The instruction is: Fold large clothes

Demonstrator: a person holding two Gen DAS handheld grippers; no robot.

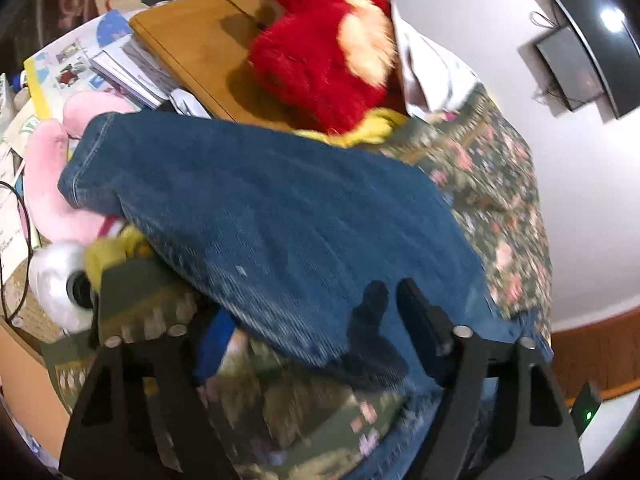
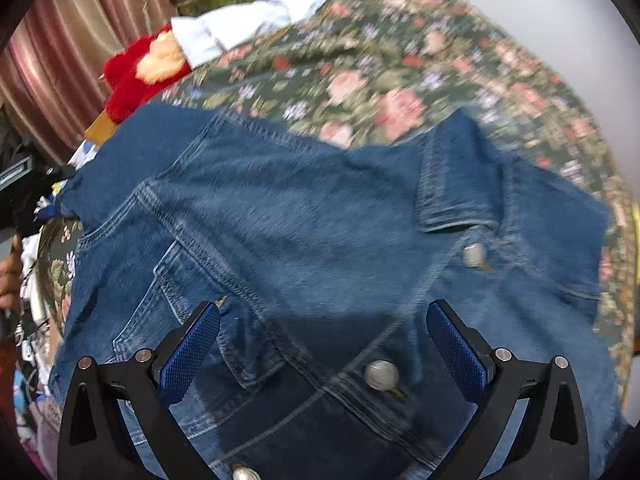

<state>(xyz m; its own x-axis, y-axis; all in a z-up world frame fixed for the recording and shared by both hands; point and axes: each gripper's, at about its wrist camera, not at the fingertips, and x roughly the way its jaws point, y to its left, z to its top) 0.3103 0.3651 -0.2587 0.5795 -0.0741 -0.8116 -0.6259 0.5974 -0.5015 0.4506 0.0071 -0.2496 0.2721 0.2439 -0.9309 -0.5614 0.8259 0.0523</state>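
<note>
A blue denim jacket [image 2: 304, 232] lies spread on a floral bedspread [image 2: 400, 68], front up, with metal buttons [image 2: 382, 375] and its collar [image 2: 452, 184] showing. My right gripper [image 2: 322, 354] is open and empty, its blue-padded fingers [image 2: 188, 356] just above the jacket's button placket. In the left wrist view a denim sleeve [image 1: 256, 208] stretches away to its cuff at the left. My left gripper [image 1: 312, 340] has its right finger [image 1: 424, 328] resting on the denim; its left finger is hidden under the sleeve fabric, so its grip is unclear.
A red plush toy [image 1: 320, 64] sits on a wooden board [image 1: 192, 36] at the bed's far side. A pink plush [image 1: 52, 168], books [image 1: 128, 68] and a white plush [image 1: 60, 284] crowd the left. A white cloth [image 2: 240, 28] lies at the bed's far end.
</note>
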